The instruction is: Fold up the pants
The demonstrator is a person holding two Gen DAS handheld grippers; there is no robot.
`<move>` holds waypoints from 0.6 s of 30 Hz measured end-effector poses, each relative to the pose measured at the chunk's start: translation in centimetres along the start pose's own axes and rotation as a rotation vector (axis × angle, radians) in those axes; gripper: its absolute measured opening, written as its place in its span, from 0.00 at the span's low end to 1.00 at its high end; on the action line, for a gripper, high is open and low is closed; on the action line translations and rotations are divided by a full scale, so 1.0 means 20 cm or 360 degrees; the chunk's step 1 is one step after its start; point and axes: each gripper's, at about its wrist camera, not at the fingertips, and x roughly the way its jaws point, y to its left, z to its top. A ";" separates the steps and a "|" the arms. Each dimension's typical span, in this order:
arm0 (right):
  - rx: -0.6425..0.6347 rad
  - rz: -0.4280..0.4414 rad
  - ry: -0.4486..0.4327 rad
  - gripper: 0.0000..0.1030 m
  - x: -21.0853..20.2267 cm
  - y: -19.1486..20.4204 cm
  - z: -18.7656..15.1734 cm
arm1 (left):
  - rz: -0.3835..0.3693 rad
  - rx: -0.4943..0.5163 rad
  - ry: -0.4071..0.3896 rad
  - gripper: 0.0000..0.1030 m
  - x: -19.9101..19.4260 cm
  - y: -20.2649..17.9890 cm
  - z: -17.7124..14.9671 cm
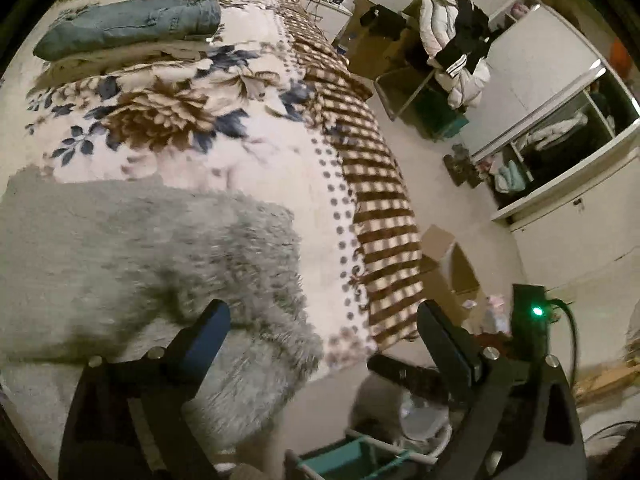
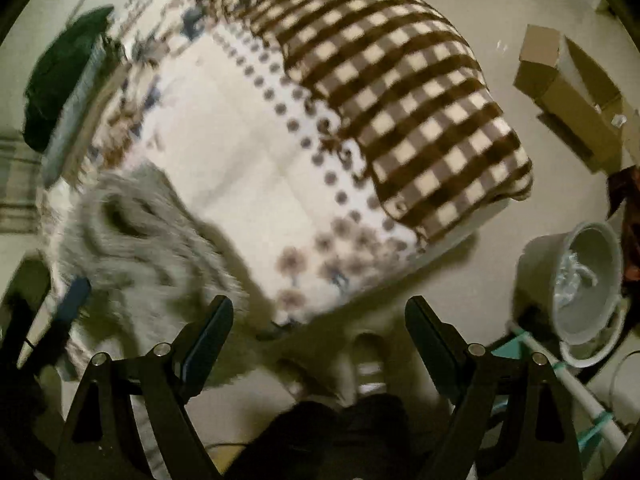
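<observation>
Floral blanket (image 1: 248, 160), one fuzzy grey pants (image 1: 140, 248), seemingly two folded garments (image 1: 132, 26), both grippers' fingers (image 1: 212, 332) apart.

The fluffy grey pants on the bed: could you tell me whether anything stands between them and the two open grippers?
Nothing visible does. The fluffy grey pants lie bare on the floral blanket, just ahead of the open left gripper and open right gripper.

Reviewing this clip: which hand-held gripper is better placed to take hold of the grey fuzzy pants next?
Probably the left hand-held gripper. It is open with one finger already over the grey fuzzy pants at the bed's corner. The right hand-held gripper, also open, points past the blanket edge at the floor.
</observation>
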 end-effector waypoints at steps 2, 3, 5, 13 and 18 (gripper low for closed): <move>0.0006 0.0131 -0.0011 0.87 -0.01 0.05 0.04 | 0.0000 -0.0021 -0.0085 0.93 -0.16 0.05 0.01; -0.0021 0.0235 -0.0012 0.92 -0.01 0.10 0.07 | 0.0051 -0.0039 -0.0142 0.93 -0.26 0.12 0.03; -0.0084 0.0378 -0.0007 0.97 0.00 0.21 0.10 | 0.0192 -0.0076 -0.0209 0.92 -0.39 0.27 0.07; -0.0323 0.0655 0.0279 0.97 0.34 0.69 0.24 | 0.0640 -0.0294 -0.0085 0.92 -0.39 0.94 0.18; -0.0290 0.0573 0.0156 0.16 0.29 0.66 0.24 | 0.0609 -0.0373 -0.0008 0.93 -0.21 1.05 0.21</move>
